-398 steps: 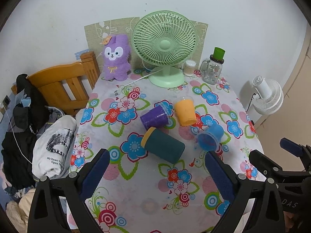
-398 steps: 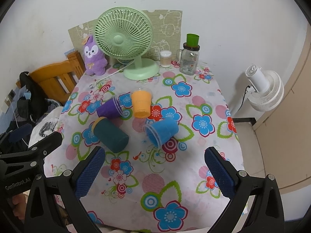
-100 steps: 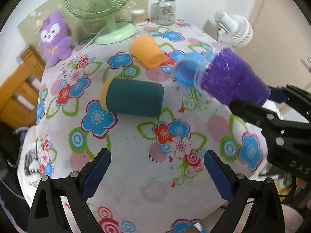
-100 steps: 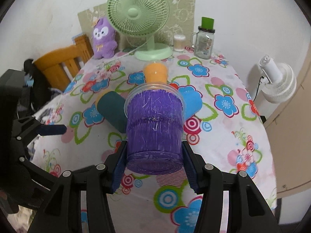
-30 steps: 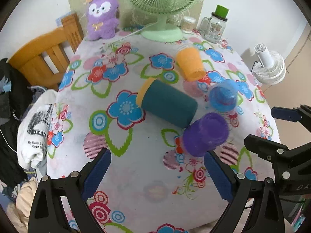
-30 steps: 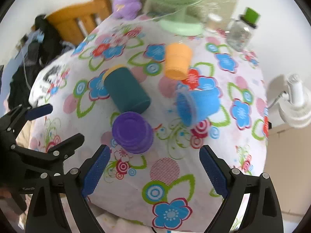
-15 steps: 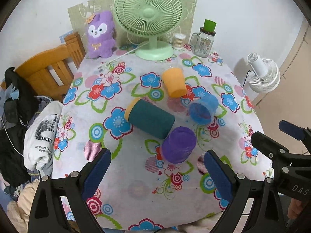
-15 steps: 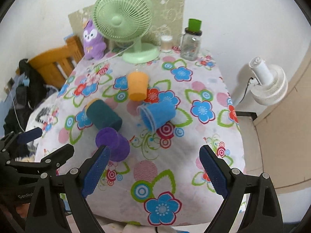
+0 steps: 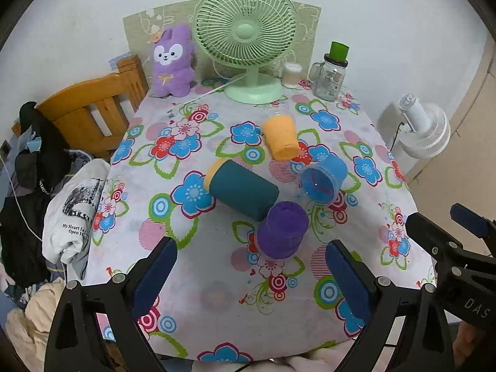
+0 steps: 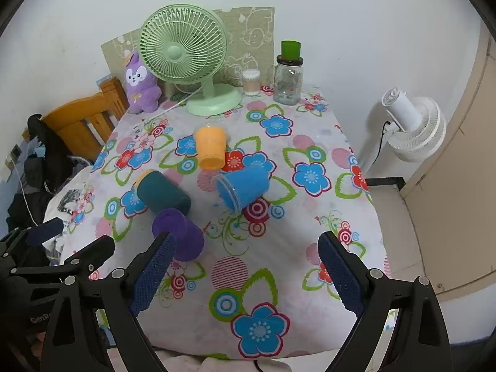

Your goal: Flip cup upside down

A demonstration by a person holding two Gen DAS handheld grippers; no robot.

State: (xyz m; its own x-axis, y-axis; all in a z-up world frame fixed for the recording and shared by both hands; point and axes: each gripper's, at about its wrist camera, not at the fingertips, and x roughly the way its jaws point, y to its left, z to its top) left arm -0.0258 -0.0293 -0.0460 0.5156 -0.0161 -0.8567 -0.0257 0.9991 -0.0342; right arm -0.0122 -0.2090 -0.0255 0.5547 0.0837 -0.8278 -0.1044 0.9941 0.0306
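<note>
Purple cup [image 9: 282, 231] inverted, beyond open left gripper [image 9: 251, 274]

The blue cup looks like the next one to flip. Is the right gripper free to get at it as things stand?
Probably yes. The right gripper is open and holds nothing, and the blue cup lies on its side ahead of it with bare tablecloth between. The purple cup stands off to the left.
</note>
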